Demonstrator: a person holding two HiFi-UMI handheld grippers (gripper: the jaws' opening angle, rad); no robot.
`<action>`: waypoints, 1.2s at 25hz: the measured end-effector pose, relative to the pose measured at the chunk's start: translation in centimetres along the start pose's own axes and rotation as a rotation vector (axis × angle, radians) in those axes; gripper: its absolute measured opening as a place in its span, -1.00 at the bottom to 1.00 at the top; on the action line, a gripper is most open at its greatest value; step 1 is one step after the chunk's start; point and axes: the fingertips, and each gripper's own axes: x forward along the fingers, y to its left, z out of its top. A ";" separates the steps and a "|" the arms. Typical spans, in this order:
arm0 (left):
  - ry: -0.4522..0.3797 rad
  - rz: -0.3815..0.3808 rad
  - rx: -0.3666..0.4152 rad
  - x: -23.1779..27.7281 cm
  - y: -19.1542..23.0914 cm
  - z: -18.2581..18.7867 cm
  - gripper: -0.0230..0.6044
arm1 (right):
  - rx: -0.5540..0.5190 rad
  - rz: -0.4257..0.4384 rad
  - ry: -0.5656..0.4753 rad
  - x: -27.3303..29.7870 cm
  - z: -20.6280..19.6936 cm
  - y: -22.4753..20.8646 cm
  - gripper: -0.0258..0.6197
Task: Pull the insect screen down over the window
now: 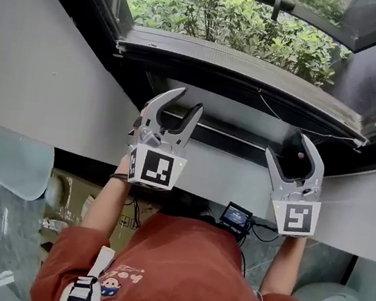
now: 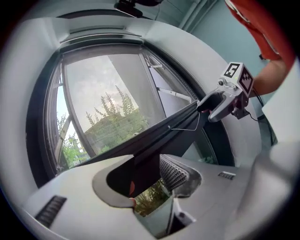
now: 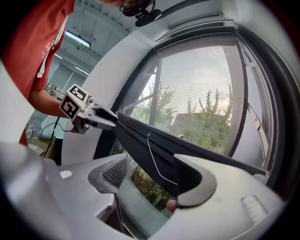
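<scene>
Left claw (image 1: 188,100) and right claw (image 1: 294,154) each clamp the screen bar (image 1: 233,138), which spans the window (image 2: 108,89). Uneven pulling may skew and jam it; a slipped grip may let it retract.

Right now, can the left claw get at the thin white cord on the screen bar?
Probably not as it stands: the left claw is closed on the screen bar, and the cord hangs farther along it, close to the right claw. Nothing else blocks the bar between them.
</scene>
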 end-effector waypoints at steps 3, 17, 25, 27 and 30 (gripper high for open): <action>0.004 0.040 -0.097 -0.9 -0.1 -0.5 -0.38 | 0.058 -0.029 -0.005 -1.2 -0.4 -0.3 0.07; 0.028 0.086 -0.326 -3.9 -3.1 -2.6 -0.39 | 0.241 -0.129 -0.040 -5.0 -3.5 1.1 0.06; 0.021 0.090 -0.341 -5.0 -4.4 -3.3 -0.39 | 0.308 -0.175 -0.064 -5.9 -3.7 0.8 -0.06; 0.035 0.081 -0.328 -5.1 -5.0 -3.7 -0.40 | 0.316 -0.192 -0.069 -6.2 -3.7 0.6 -0.12; 0.033 0.082 -0.343 -5.3 -5.2 -4.0 -0.45 | 0.341 -0.201 -0.070 -6.7 -3.9 0.4 -0.22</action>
